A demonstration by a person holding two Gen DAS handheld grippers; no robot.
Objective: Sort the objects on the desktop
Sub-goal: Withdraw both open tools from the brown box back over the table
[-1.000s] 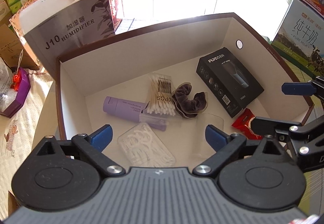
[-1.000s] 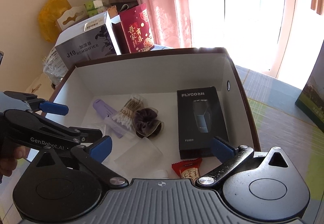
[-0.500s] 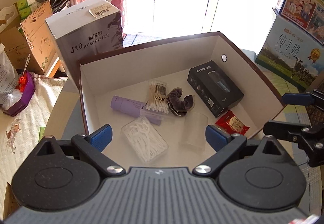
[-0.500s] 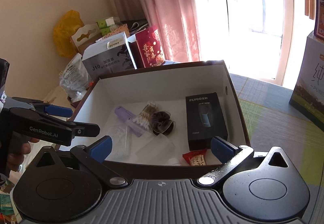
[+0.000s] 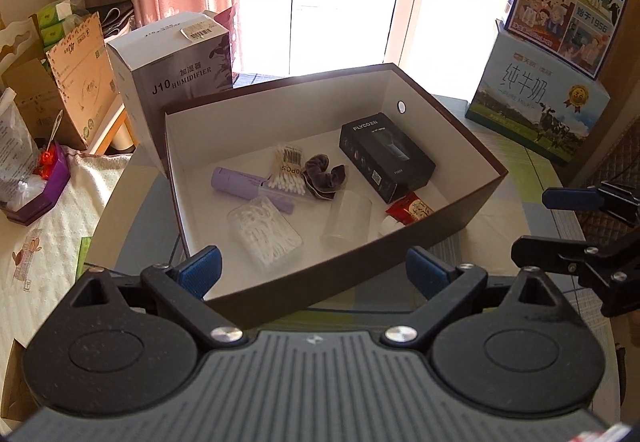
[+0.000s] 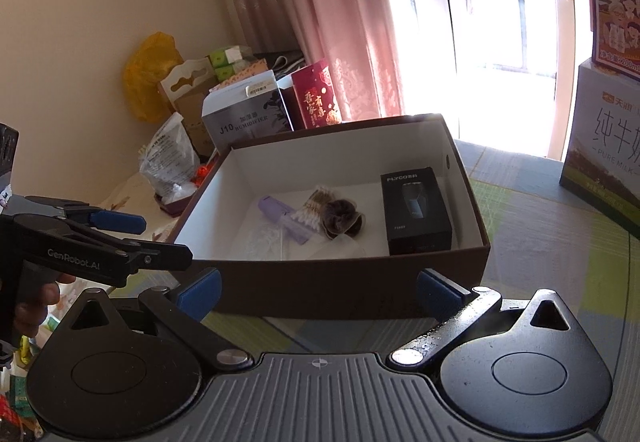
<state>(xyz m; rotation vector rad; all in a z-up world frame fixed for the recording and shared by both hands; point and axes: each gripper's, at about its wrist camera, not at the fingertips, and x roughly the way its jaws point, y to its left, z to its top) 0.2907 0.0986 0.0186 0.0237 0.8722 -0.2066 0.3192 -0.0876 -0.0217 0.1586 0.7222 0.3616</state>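
Note:
A brown box (image 5: pixel 280 300) with a white inside holds a black FLYCO carton (image 5: pixel 386 158), a purple tube (image 5: pixel 240 186), a pack of cotton swabs (image 5: pixel 286 172), a dark scrunchie (image 5: pixel 326 178), a clear floss-pick case (image 5: pixel 264 232), a clear cup (image 5: pixel 348 218) and a red snack packet (image 5: pixel 410 208). My left gripper (image 5: pixel 313 272) is open and empty, just short of the box's near wall. My right gripper (image 6: pixel 318 292) is also open and empty before the same box (image 6: pixel 352 290). Each gripper shows at the edge of the other's view: the right gripper (image 5: pixel 556 226) and the left gripper (image 6: pixel 148 238).
A grey humidifier carton (image 5: pixel 176 58) stands behind the box on the left. Milk cartons (image 5: pixel 540 110) are stacked at the back right. A purple tray (image 5: pixel 44 186) and bags crowd the left side. The table's checked top (image 6: pixel 540 242) shows to the right of the box.
Both grippers have drawn back and up from over the box's inside to outside its near wall. They stay open, and the things in the box have not moved.

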